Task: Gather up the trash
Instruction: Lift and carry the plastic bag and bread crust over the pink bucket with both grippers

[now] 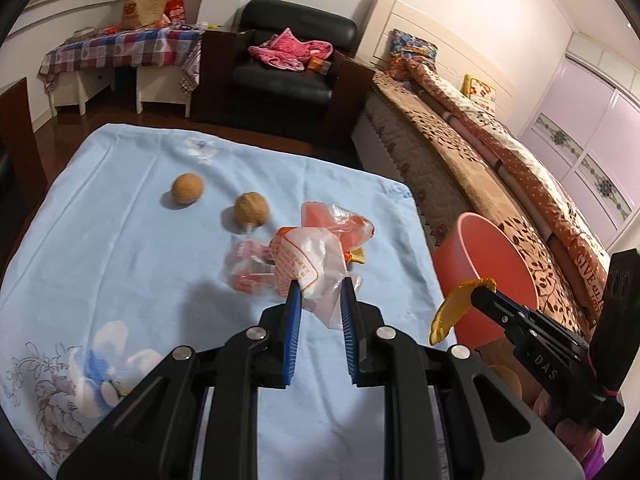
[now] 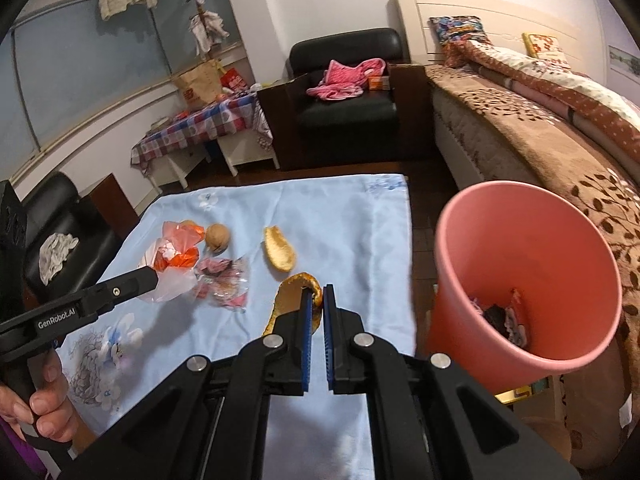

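My left gripper (image 1: 320,284) is shut on a white and orange plastic bag (image 1: 316,264), held just above the light blue tablecloth (image 1: 120,240). My right gripper (image 2: 318,292) is shut on a piece of orange peel (image 2: 290,300), lifted above the cloth's right side. It also shows in the left wrist view (image 1: 452,312), beside the pink bin (image 1: 492,264). The pink bin (image 2: 520,272) stands off the table's right edge with some trash inside. A second peel (image 2: 279,254), a clear crumpled wrapper (image 2: 224,280) and an orange bag (image 1: 340,224) lie on the cloth.
Two walnuts (image 1: 187,188) (image 1: 251,209) lie on the cloth behind the trash. A bed with a brown cover (image 1: 500,168) runs along the right. A black armchair (image 1: 288,64) with pink clothes and a side table with a checked cloth (image 1: 120,48) stand at the back.
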